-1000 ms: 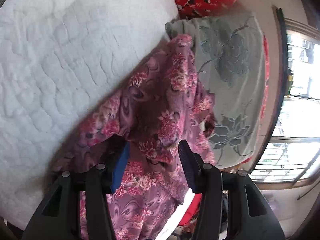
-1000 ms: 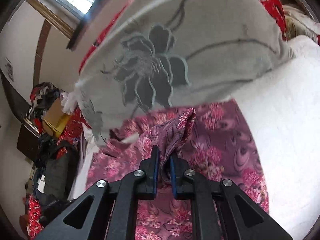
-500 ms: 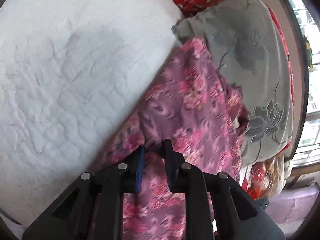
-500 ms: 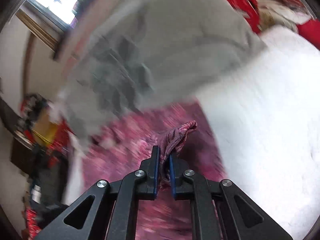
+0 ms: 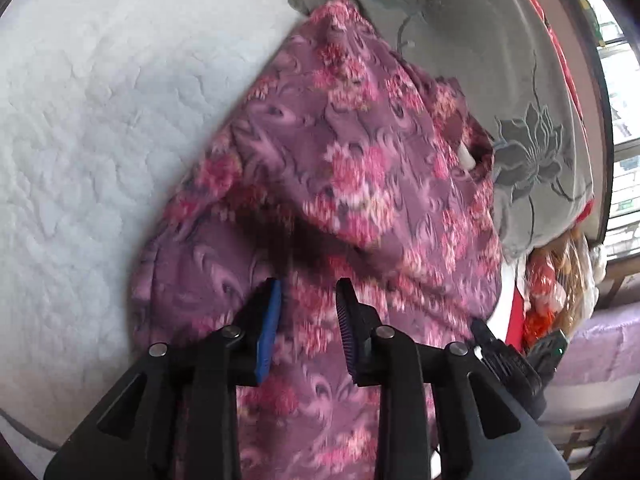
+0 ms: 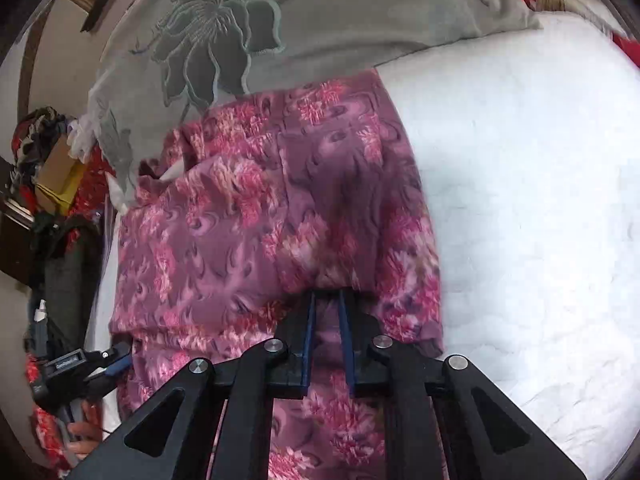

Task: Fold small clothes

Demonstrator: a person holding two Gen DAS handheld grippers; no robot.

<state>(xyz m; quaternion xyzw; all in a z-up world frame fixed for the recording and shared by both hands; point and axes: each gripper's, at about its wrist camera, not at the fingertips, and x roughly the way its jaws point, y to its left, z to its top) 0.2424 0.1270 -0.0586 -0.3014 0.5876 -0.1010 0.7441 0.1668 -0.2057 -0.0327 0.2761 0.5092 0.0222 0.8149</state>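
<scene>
Our left gripper [image 5: 308, 304] hangs open; our right gripper [image 6: 328, 312] pinches the purple floral garment [image 5: 352, 152] (soft, limp, light), best taken at its folded edges.

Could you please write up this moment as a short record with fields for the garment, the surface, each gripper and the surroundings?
garment: purple floral garment, partly folded over itself, lying on the bed
surface: white quilted mattress
left gripper: left gripper open above the garment, nothing visibly pinched between its fingers
right gripper: right gripper nearly closed, fingertips tucked under a fold of the garment; grip itself hidden
beside the garment: grey flower-patterned cloth, touching its far edge
task state: fold not finished
</scene>
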